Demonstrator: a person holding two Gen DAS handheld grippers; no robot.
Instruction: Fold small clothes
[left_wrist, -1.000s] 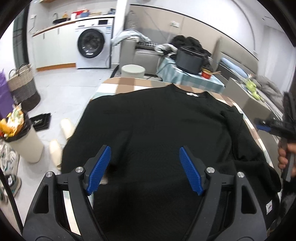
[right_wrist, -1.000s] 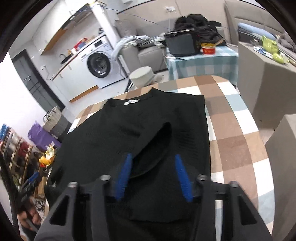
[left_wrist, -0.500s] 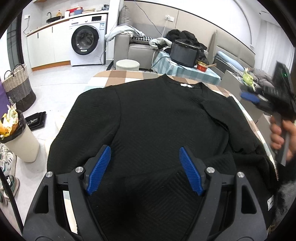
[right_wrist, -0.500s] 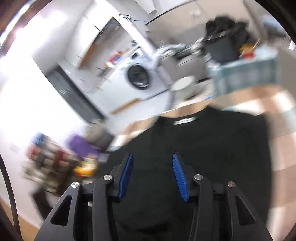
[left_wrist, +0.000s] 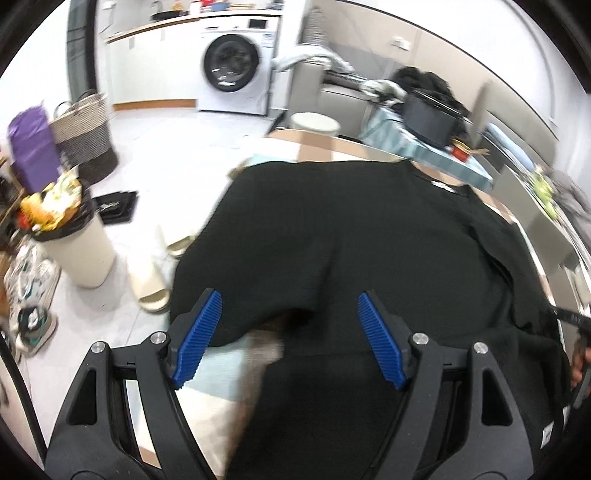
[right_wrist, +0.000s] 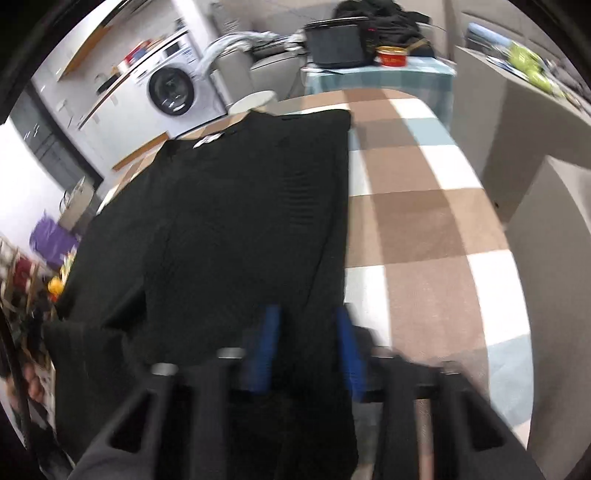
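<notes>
On the chequered counter (right_wrist: 424, 229), near side, the black sweater (left_wrist: 369, 236) lies spread flat with its collar at the far end and its right sleeve already folded in over the body. I judge the step in hand to be the side fold: the right half is laid, the left is pending. My right gripper (right_wrist: 306, 347) has just been closing; its blue pads stand narrow with black cloth of the near right hem between them, though blur keeps me from telling whether they truly pinch it. My left gripper (left_wrist: 288, 339) hangs with jaws wide apart over the near left sleeve, which droops off the counter edge, holding nothing. The next move, in my judgement, calls for lowering the left gripper onto that sleeve, closing, and carrying it rightward across the body.
</notes>
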